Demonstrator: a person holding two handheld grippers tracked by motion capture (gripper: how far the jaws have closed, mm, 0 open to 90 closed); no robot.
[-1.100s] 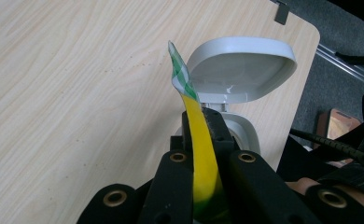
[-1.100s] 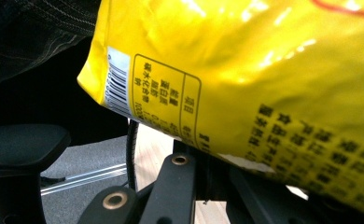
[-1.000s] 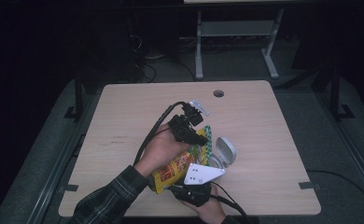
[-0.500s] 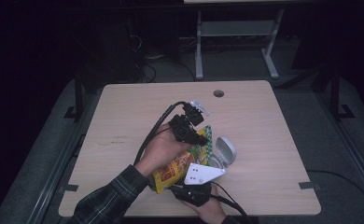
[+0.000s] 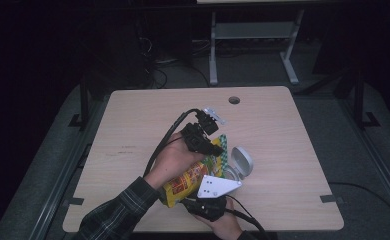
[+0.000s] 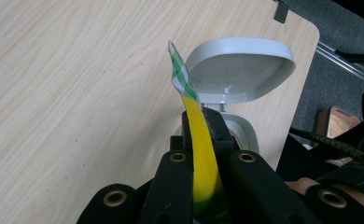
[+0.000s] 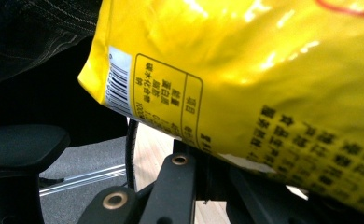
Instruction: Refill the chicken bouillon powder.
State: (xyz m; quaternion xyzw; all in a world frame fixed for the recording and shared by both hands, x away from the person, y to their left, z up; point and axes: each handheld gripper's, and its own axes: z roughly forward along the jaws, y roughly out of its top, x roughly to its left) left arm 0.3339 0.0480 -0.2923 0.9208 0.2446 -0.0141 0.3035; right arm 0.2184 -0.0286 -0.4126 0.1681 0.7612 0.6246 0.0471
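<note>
Dim room, pale wooden table [image 5: 133, 150]; from above, the yellow snack bag [image 5: 188, 181] hangs between left gripper [image 5: 214, 146] and right gripper [image 5: 214, 196]. Left gripper view: jaws pinch its thin top seal [image 6: 199, 140], open white container [image 6: 238, 70] just beyond; right gripper view: jaws clamp the bag's [image 7: 245, 70] lower edge; light, crinkly, slippery, so best held by the seams.

Light wood-grain tabletop [image 5: 133, 135] with rounded corners and a round cable hole [image 5: 234, 100] near its far edge. A small white container [image 5: 239, 162] with a hinged lid standing open rests directly on it, right of centre towards the near edge. Dark grey carpeted floor [image 5: 363, 200] surrounds the tabletop.
</note>
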